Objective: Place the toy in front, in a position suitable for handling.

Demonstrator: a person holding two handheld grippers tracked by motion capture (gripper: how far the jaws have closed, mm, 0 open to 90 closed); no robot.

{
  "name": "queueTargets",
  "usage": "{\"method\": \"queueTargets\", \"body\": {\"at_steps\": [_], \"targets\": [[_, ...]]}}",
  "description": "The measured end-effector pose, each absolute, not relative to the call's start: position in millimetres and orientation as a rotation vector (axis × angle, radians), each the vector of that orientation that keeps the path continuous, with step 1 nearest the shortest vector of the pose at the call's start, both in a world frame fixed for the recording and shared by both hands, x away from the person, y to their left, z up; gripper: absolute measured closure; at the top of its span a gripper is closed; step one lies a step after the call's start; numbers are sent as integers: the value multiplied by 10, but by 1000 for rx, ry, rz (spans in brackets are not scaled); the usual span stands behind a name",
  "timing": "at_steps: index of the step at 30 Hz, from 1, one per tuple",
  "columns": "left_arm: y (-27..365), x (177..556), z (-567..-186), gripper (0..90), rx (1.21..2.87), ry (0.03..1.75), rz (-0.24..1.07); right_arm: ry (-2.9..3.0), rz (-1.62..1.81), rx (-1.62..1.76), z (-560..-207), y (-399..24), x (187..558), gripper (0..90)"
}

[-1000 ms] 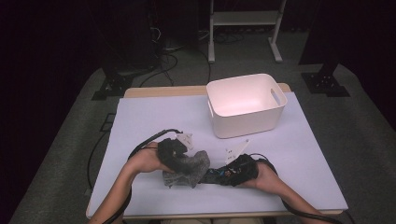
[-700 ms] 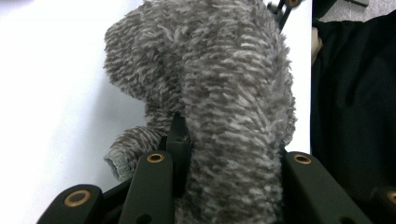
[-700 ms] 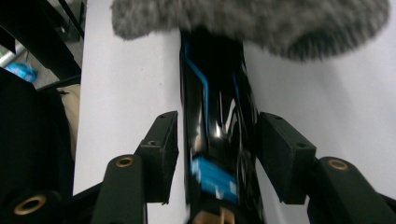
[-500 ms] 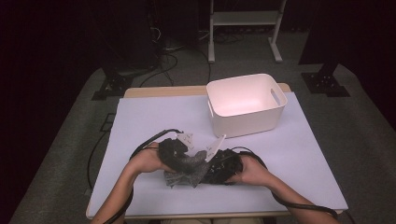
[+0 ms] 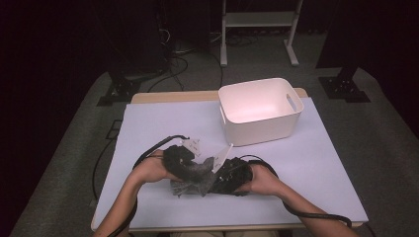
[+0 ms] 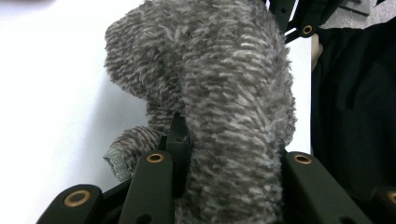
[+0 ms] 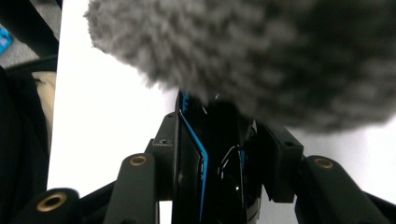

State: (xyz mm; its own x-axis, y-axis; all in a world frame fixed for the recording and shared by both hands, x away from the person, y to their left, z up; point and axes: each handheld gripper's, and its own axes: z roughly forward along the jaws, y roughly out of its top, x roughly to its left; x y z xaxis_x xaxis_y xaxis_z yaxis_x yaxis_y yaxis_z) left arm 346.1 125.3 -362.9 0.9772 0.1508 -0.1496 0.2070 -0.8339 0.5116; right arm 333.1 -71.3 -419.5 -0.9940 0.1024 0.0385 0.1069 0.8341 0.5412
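Dark room all around, with a desk under a pale lilac sheet sitting in the middle of it. Left tongs are clamped tight on a fuzzy grey sock; in the left gripper view the knit bulges up between the two black jaws and fills the gap completely, with a curled end of it poking out lower left. Right tongs have just been closing a bit. In the right gripper view the sock hangs as a blurry grey mass right over the jaw tips, and there's something dark with a blue edge sitting in the gap between them, but I honestly can't tell if the pads are pressing on any of the fabric.

From the high view the sock is near the front edge of the desk, bunched up between the left tongs and the right tongs, which are close together with both hands wrapped around them. Cables trail off each side. Further back, well apart from all that, there's a white bin with handle cutouts near the far right of the desk.
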Motion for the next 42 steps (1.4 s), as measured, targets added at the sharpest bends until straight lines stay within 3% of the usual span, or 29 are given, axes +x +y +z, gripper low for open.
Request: {"method": "queueTargets", "body": {"at_steps": [17, 21, 32, 42], "targets": [[1533, 3515, -3683, 661, 2532, 353, -149, -2951, -1060, -234, -4134, -887, 3328, 553], [1456, 3498, -3661, 667, 2498, 312, -181, -2936, -1123, -238, -4120, -923, 3340, 554], [1368, 3470, -3378, 686, 2508, 281, -91, -2867, -1335, -250, -4017, -937, 3362, 553], [1152, 3484, -3531, 684, 2548, 252, -126, -2837, -1379, -289, -4238, -1111, 3306, 553]]}}
